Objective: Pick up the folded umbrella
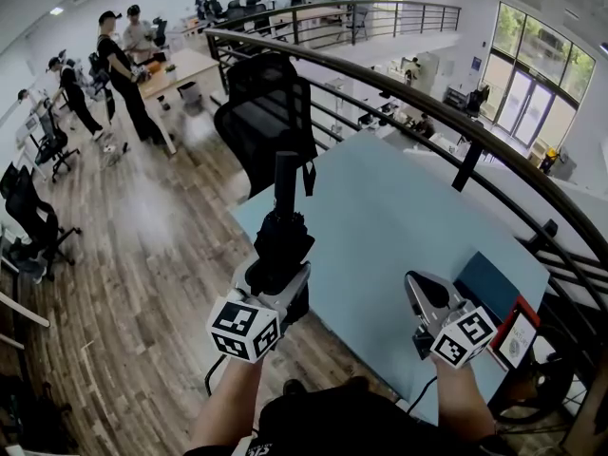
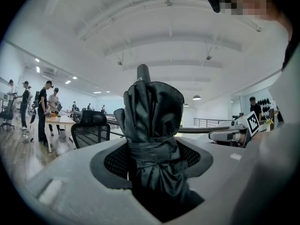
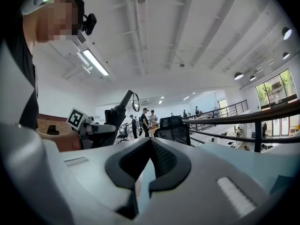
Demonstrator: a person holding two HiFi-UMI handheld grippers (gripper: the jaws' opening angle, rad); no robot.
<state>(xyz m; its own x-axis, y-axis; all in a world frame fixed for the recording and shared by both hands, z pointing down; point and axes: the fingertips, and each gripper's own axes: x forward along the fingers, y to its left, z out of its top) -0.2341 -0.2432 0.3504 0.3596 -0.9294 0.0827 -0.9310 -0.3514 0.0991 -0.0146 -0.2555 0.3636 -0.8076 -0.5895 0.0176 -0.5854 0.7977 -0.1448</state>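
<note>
The folded black umbrella [image 1: 282, 228] stands upright in my left gripper [image 1: 277, 278], which is shut on its strapped middle, handle end up. It hangs in the air over the left edge of the light blue table [image 1: 380, 207]. In the left gripper view the umbrella [image 2: 152, 125] fills the space between the jaws of the left gripper [image 2: 152, 168]. My right gripper [image 1: 420, 291] hovers over the table's near edge, shut with nothing in it. In the right gripper view the right gripper [image 3: 149, 146] shows its pads meeting, and the umbrella [image 3: 118, 112] appears at the left.
A curved black railing [image 1: 399, 84] runs behind the table. A black office chair [image 1: 266, 112] stands past the umbrella. A dark blue book [image 1: 486, 288] and a red-edged device [image 1: 518, 335] lie at the table's right corner. People [image 1: 119, 74] stand far off at the left.
</note>
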